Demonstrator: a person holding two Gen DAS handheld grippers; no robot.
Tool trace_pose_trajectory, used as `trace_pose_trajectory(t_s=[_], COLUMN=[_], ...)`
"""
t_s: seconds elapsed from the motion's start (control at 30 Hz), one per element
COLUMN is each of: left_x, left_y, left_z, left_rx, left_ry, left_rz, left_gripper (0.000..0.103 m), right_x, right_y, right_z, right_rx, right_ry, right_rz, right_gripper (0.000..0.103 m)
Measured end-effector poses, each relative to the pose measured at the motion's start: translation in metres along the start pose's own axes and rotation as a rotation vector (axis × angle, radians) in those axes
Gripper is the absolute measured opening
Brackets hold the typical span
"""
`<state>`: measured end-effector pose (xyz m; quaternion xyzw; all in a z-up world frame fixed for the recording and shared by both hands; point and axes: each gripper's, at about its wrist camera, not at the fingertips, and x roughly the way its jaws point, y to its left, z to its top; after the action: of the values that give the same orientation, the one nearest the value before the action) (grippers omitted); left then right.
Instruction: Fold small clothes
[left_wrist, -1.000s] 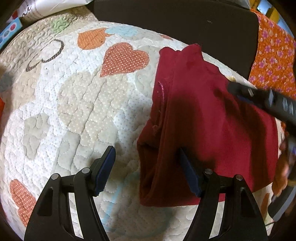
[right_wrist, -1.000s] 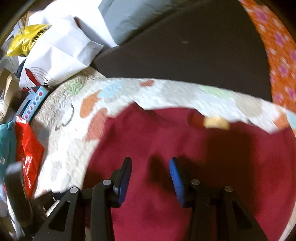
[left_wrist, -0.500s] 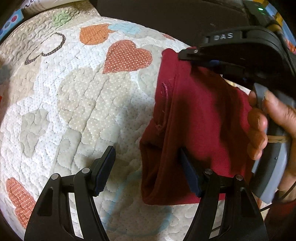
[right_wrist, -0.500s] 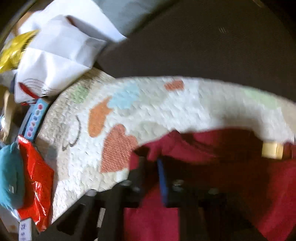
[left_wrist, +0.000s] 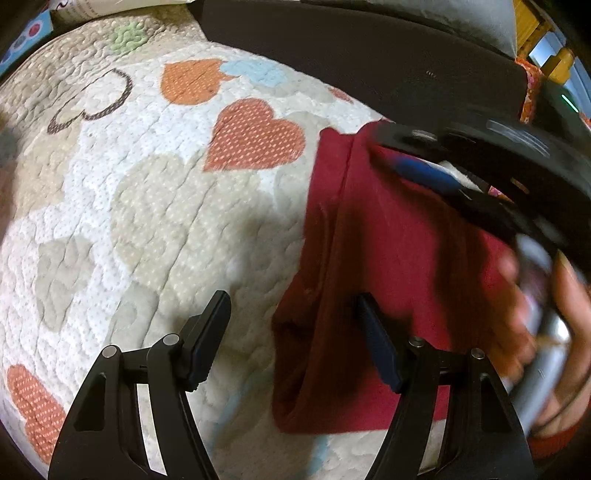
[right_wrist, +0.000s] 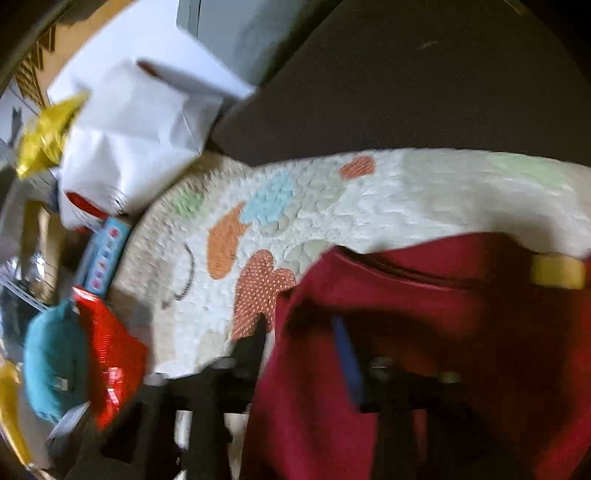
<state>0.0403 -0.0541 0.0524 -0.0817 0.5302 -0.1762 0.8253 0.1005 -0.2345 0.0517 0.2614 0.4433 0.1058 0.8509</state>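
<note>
A dark red garment (left_wrist: 399, 251) lies folded lengthwise on a quilted mat with heart prints (left_wrist: 147, 206). My left gripper (left_wrist: 295, 332) hangs open over the garment's near left edge, one finger above the mat and the other above the cloth. My right gripper (left_wrist: 406, 155), held by a hand (left_wrist: 554, 314), reaches over the garment's far left corner. In the right wrist view the right gripper (right_wrist: 299, 339) is blurred and its jaws are opening. The red garment's corner (right_wrist: 424, 288) lies between the fingers, and the pads do not press on it.
A dark cushion (left_wrist: 351, 48) borders the mat's far side. White paper bags (right_wrist: 140, 122), a yellow foil pack (right_wrist: 48, 136), a blue box (right_wrist: 105, 254), a red packet (right_wrist: 110, 354) and a teal item (right_wrist: 51, 362) crowd the mat's left edge.
The right gripper moved from the middle of the garment to its far left corner, where its jaws closed and then parted again. The left gripper kept still and open.
</note>
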Motion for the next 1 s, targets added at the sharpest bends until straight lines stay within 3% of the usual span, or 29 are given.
trace_pose_trajectory(t_s=[0.2,0.37,0.5,0.67,0.83,1.0], left_x=[0.009,0.02,0.03,0.032,0.037,0.042], left_y=[-0.005,-0.008,-0.006,-0.008,-0.007,-0.022], left_z=[0.013,0.02,0.024,0.02,0.023,0.02], left_rx=[-0.004,0.001,-0.014,-0.011,-0.055,-0.062], left_ry=[-0.014,-0.009,0.006,0.007,0.015,0.052], left_rz=[0.008,0.006,0.002,-0.009,-0.067,-0.166], left_gripper=[0.071,0.071,0.071,0.078,0.088,0.086], right_x=[-0.086,-0.129,-0.141,-0.142,-0.138,-0.135], right_y=[-0.049,-0.092,-0.103,-0.103,-0.099,-0.093], right_z=[-0.035,-0.074,-0.099,-0.109,-0.108,-0.096], right_rx=[0.017,0.098,0.127,0.136,0.127,0.099], right_ry=[-0.055,-0.053,-0.062,-0.055,-0.066,-0.116], right_rz=[-0.079,-0.068,-0.027,0.005,0.014,-0.003], right_gripper=[0.041,0.041,0.041,0.041,0.041,0.041])
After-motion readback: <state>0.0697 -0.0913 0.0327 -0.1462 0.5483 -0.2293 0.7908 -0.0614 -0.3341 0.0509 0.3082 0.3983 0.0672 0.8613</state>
